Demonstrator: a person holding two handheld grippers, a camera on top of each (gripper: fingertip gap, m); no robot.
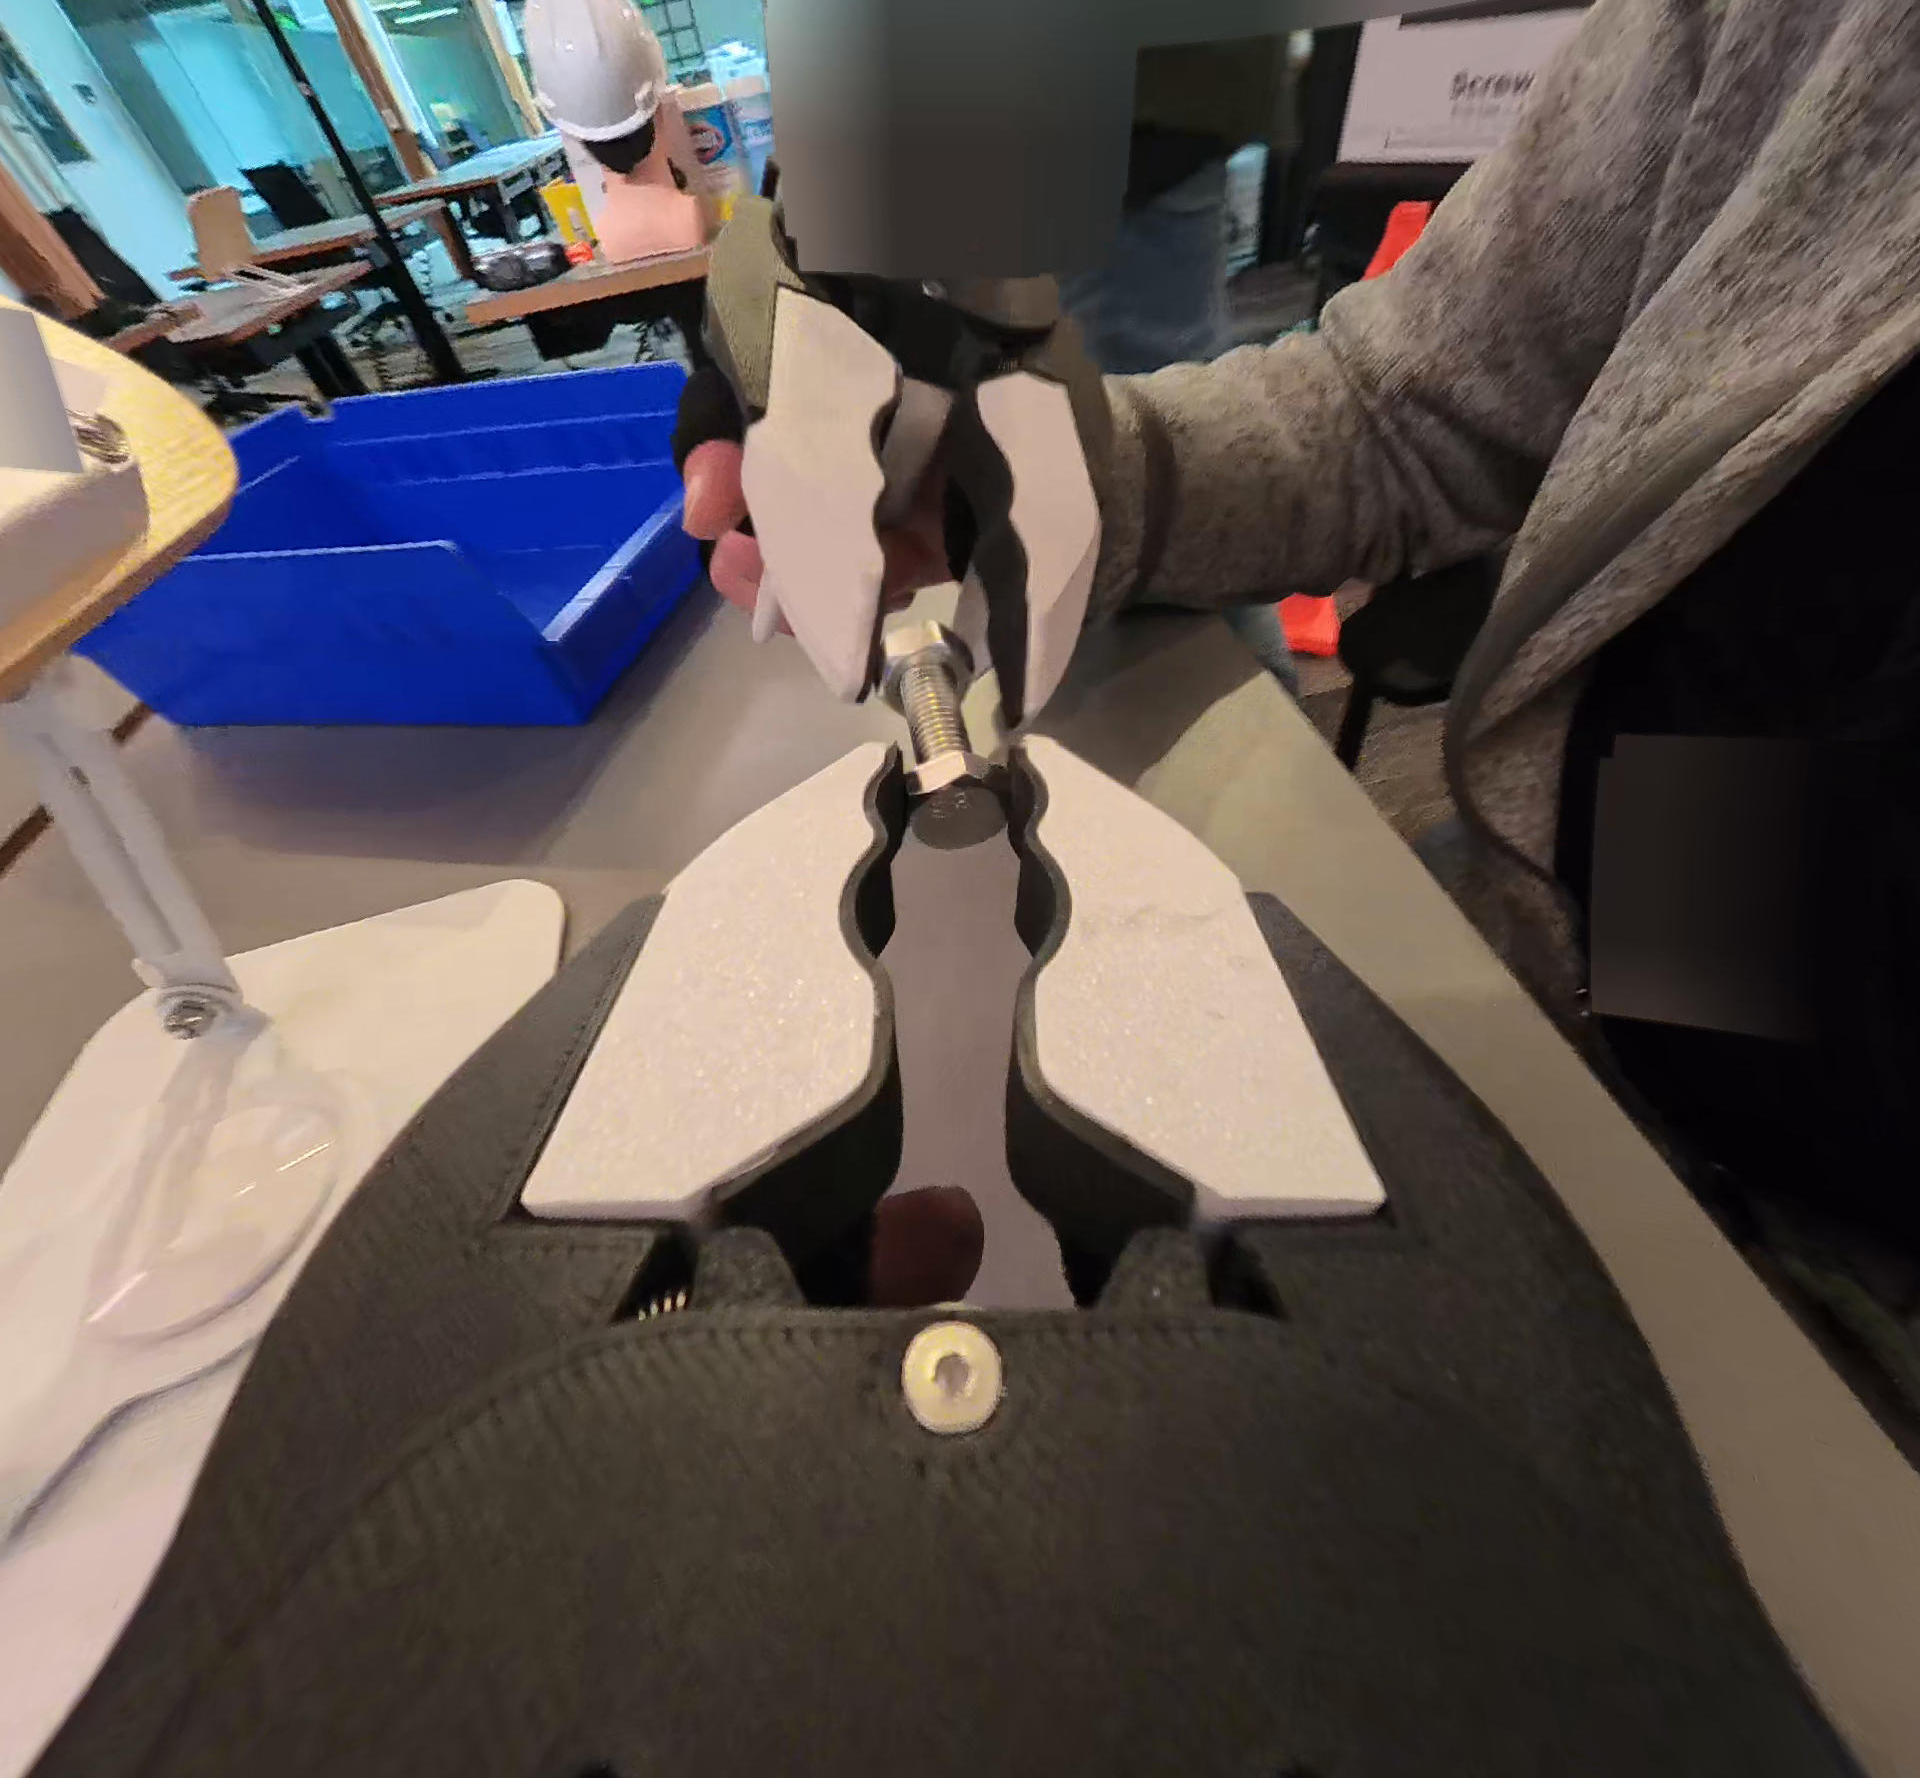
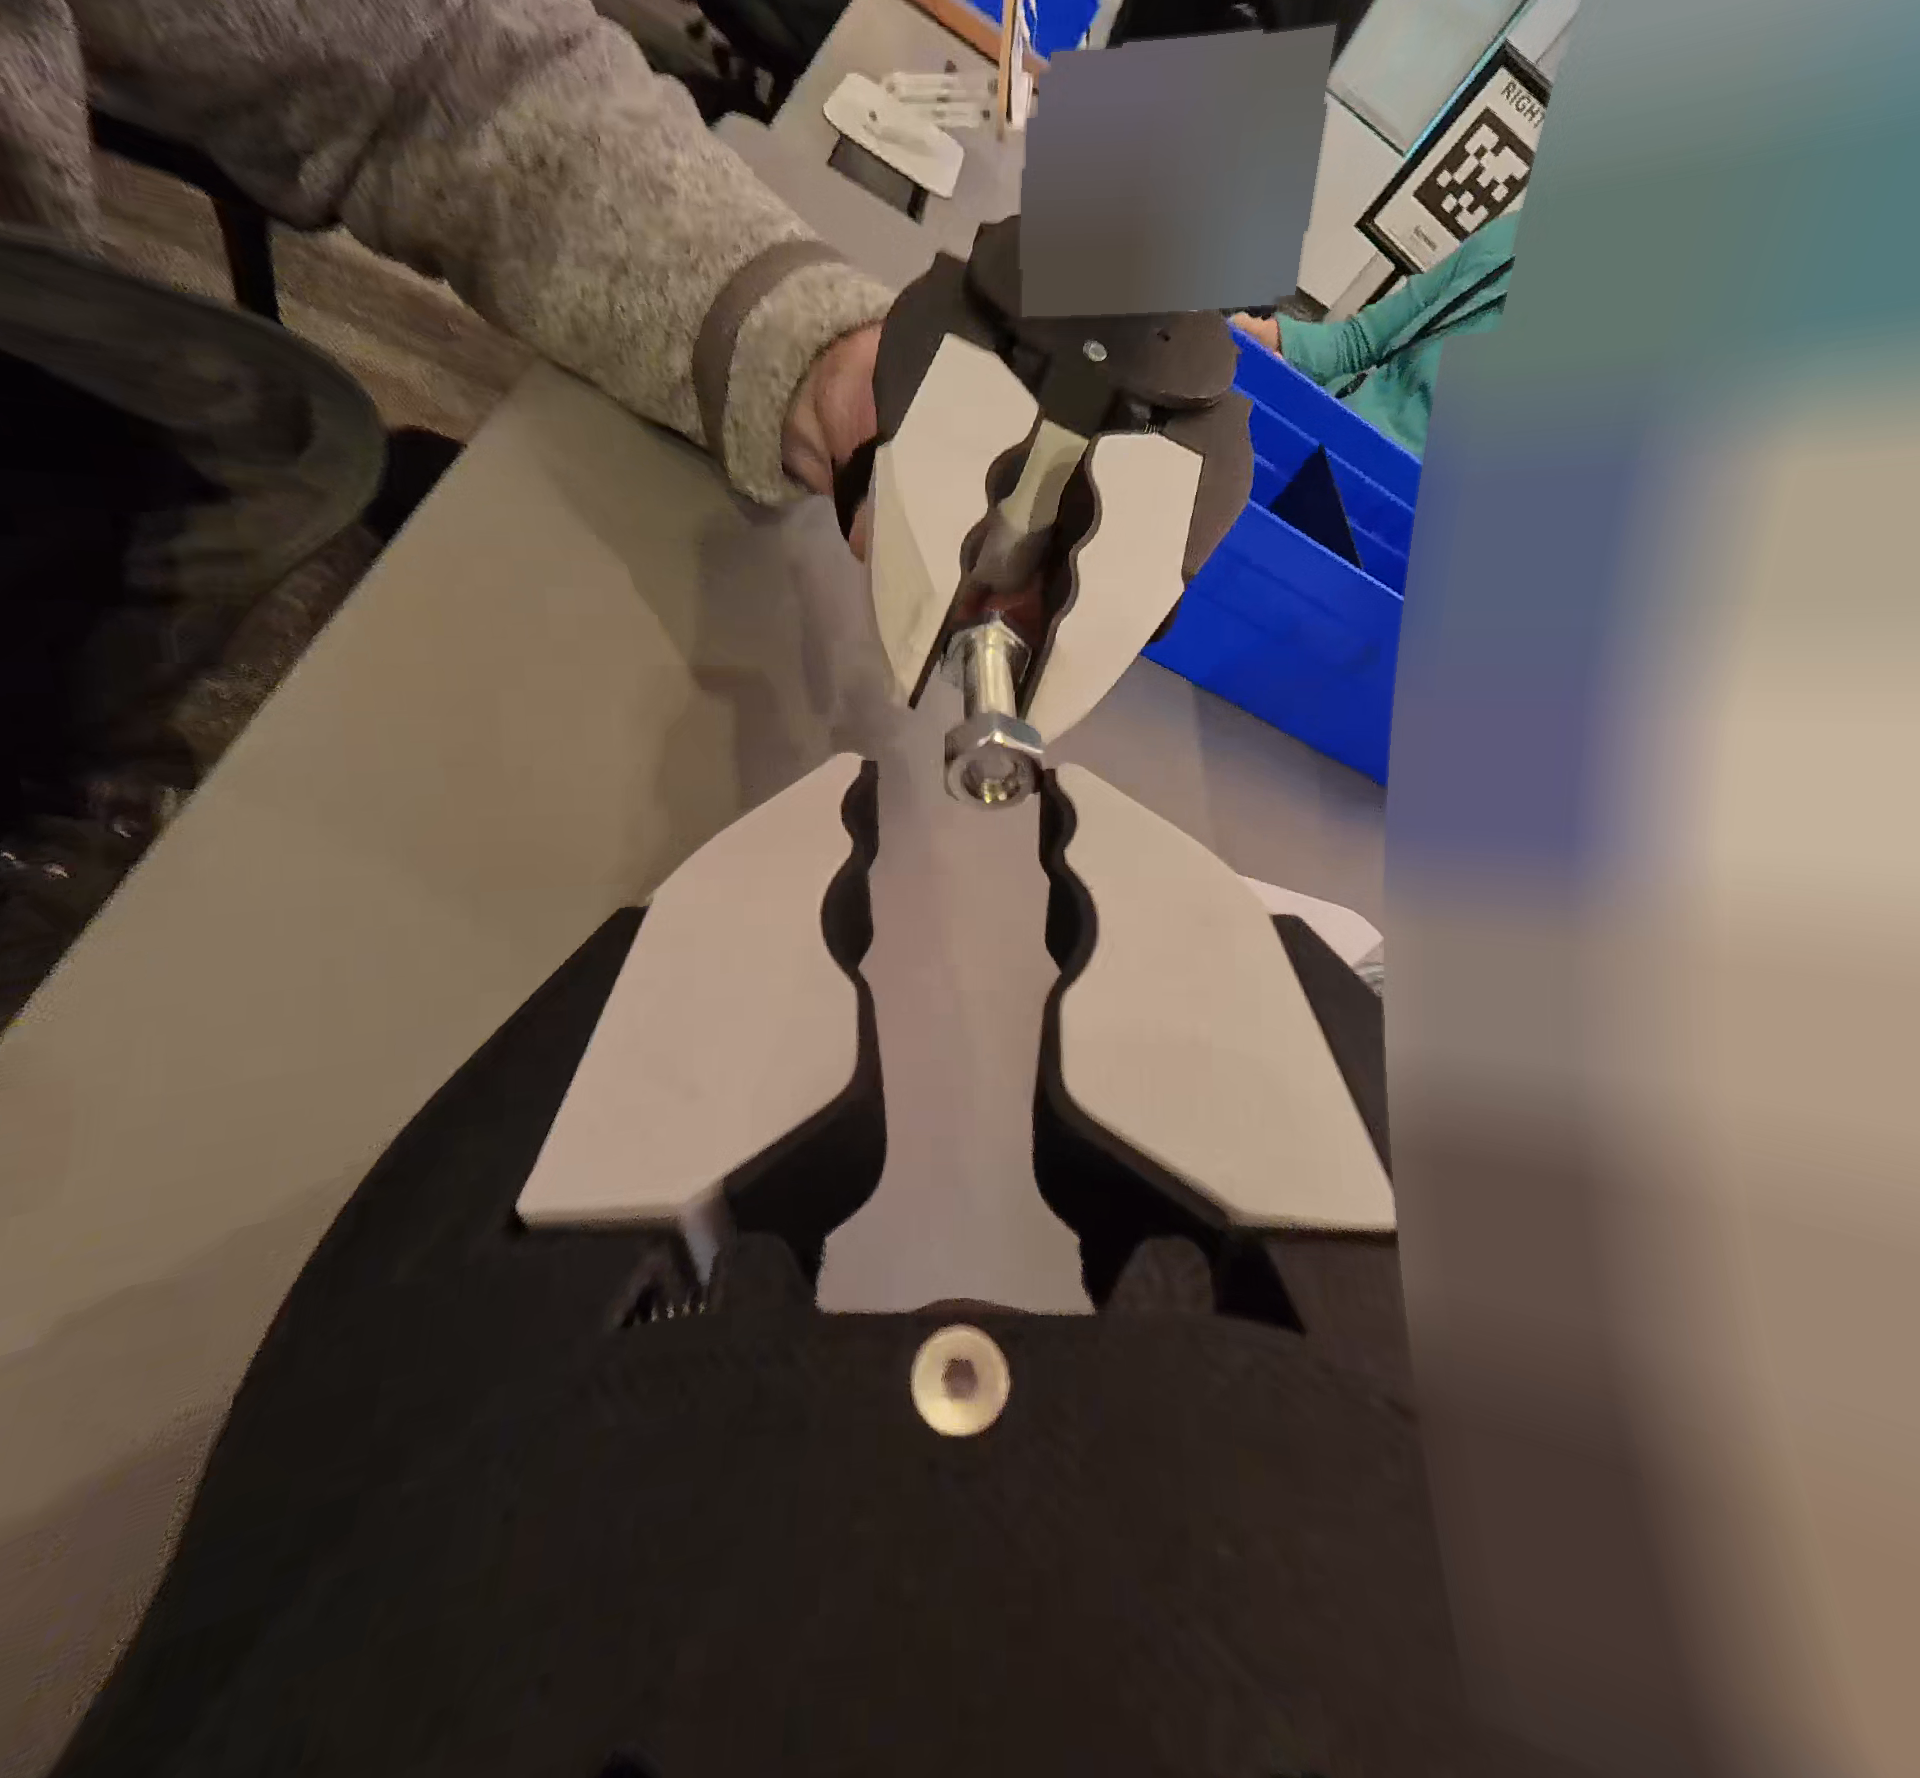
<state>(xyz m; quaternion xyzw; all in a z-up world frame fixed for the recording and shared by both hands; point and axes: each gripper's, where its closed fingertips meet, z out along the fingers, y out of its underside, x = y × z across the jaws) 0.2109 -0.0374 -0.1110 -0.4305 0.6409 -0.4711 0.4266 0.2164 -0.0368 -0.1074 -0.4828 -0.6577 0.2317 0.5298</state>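
Two grippers meet over one steel bolt (image 1: pixel 940 741) above grey table (image 1: pixel 623 793).
L gripper (image 1: pixel 956 778) pinches bolt's hex head; R gripper (image 2: pixel 961 778) spread wide round nut (image 2: pixel 992 760), pads apart from it; blue bin (image 1: pixel 416 554) nearby.

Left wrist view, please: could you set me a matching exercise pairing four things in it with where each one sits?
Things:
1. bolt head
2. nut
3. blue bin
4. white hard hat

Places:
A. on a bust at a far desk
B. on the grey table, behind the grippers and to the left
C. clamped between the left gripper fingertips
D. at the bolt's far end, between the spread fingers of the right gripper

Pairs: 1-C, 2-D, 3-B, 4-A
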